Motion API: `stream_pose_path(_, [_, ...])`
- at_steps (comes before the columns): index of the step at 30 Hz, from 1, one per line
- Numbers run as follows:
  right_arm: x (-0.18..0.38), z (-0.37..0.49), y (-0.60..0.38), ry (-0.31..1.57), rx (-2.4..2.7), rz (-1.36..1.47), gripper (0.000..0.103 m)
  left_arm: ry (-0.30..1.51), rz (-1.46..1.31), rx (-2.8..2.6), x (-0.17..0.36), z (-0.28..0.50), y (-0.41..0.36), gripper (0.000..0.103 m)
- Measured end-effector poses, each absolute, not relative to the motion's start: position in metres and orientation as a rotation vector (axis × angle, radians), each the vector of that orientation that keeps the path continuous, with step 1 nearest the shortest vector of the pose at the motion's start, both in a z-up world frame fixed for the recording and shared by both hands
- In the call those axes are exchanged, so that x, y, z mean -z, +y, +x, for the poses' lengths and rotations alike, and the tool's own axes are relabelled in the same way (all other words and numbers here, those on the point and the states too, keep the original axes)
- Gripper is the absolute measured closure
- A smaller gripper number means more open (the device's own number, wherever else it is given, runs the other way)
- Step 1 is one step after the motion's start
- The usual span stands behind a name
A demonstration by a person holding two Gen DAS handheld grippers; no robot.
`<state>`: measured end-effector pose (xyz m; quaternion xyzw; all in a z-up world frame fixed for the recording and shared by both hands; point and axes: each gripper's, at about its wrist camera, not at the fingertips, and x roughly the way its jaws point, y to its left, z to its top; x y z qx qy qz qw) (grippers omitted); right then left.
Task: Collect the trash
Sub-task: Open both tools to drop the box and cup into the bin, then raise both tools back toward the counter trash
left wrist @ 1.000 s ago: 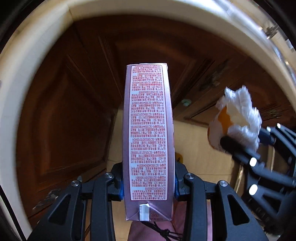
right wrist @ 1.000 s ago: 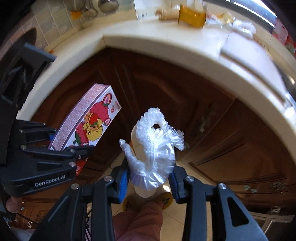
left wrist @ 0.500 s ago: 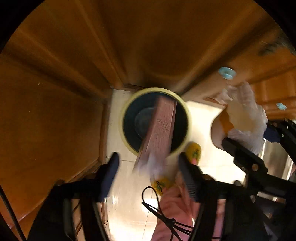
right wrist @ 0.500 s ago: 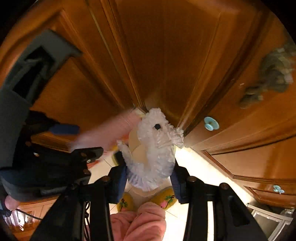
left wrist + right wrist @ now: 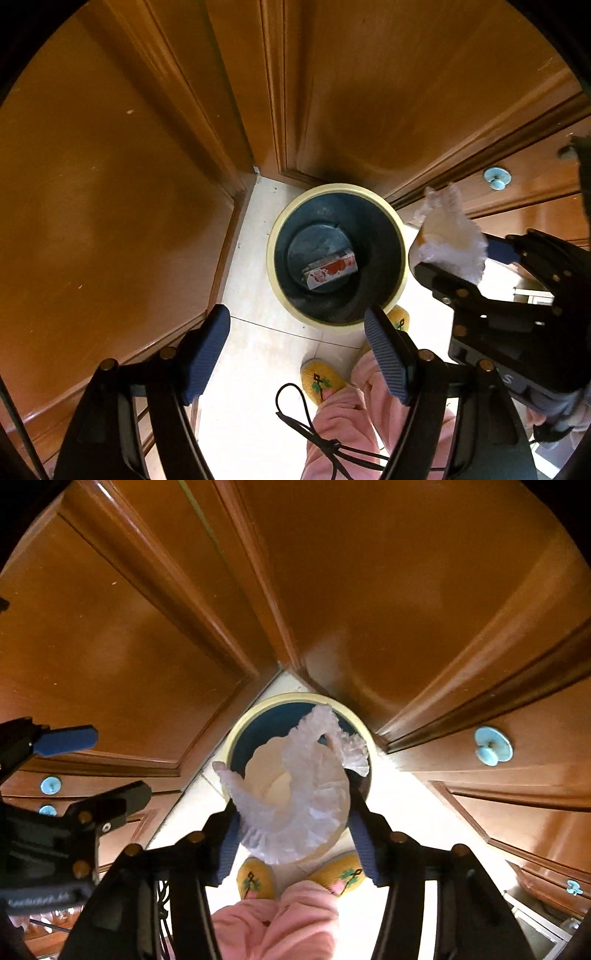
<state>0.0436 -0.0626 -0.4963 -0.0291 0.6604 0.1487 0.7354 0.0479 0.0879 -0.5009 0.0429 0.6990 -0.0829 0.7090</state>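
Bin (image 5: 400, 236) rim sits tight against cabinet doors (image 5: 110, 184).

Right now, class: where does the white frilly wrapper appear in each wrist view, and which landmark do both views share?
Left wrist: the wrapper is at the right edge, beside the bin, between the right tool's fingers.
Right wrist: the wrapper is at centre, over the bin.
Shared landmark: the yellow-rimmed bin in the cabinet corner.
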Motion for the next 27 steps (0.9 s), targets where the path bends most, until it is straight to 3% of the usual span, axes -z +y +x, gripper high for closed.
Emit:
stream_pose_path(8, [0.469, 0.037, -0.056, 1.477, -0.357, -0.061, 0.041, 1.566, 0.085, 0.176, 0.465, 0.037, 0.090, 0.030])
stream_pose_path(15, [0.424, 0.028, -0.061, 1.438, -0.359, -0.047, 0.022, 1.559, 0.068, 0.167, 0.415, 0.023, 0.097, 0.020])
stream_pose_path(27, [0.297, -0.011, -0.081, 1.344, -0.341, 0.030, 0.021, 1.402, 0.071, 0.217, 0.285, 0.011, 0.103, 0.020])
